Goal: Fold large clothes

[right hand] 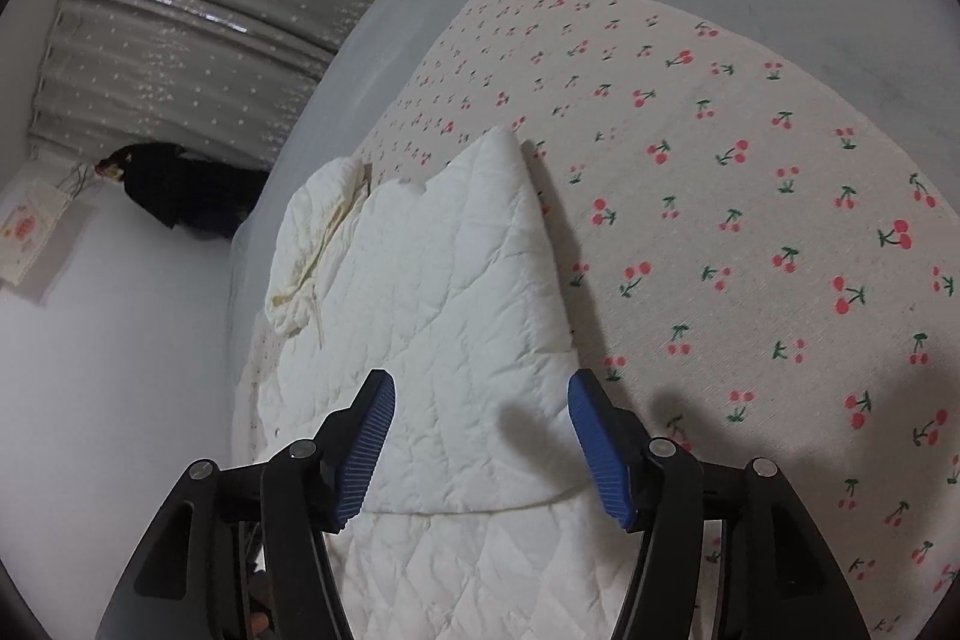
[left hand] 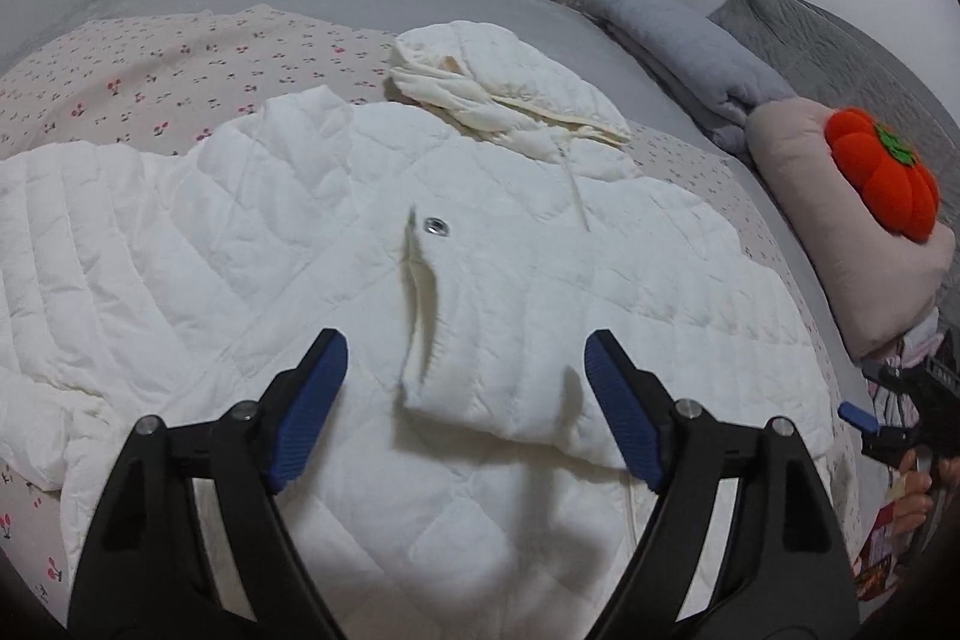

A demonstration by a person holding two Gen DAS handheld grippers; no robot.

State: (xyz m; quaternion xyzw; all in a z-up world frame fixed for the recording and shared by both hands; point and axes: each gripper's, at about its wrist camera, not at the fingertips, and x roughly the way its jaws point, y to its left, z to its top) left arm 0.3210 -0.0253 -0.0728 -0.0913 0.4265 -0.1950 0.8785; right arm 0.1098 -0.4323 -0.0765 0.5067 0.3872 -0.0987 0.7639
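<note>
Evidently the white quilted hooded jacket (left hand: 336, 232) is spread flat on the cherry-print bedspread (right hand: 750, 172) so that its panels can be folded over one another. Its hood (left hand: 510, 94) lies toward the far side of the bed. One sleeve (left hand: 498, 340) is already laid across the front, cuff toward the left wrist camera, probably to narrow the garment for the next fold. A grey rolled blanket (left hand: 690, 58) and a beige cushion with an orange pumpkin plush (left hand: 882, 172) sit well aside at the head of the bed.

The left gripper (left hand: 465, 400) hovers above the folded sleeve, jaws spread wide and grasping nothing. The right gripper (right hand: 483, 439) hangs over the jacket's folded edge (right hand: 468, 280), its jaws likewise parted, and no cloth looks pinched between the blue pads (right hand: 600, 451).
</note>
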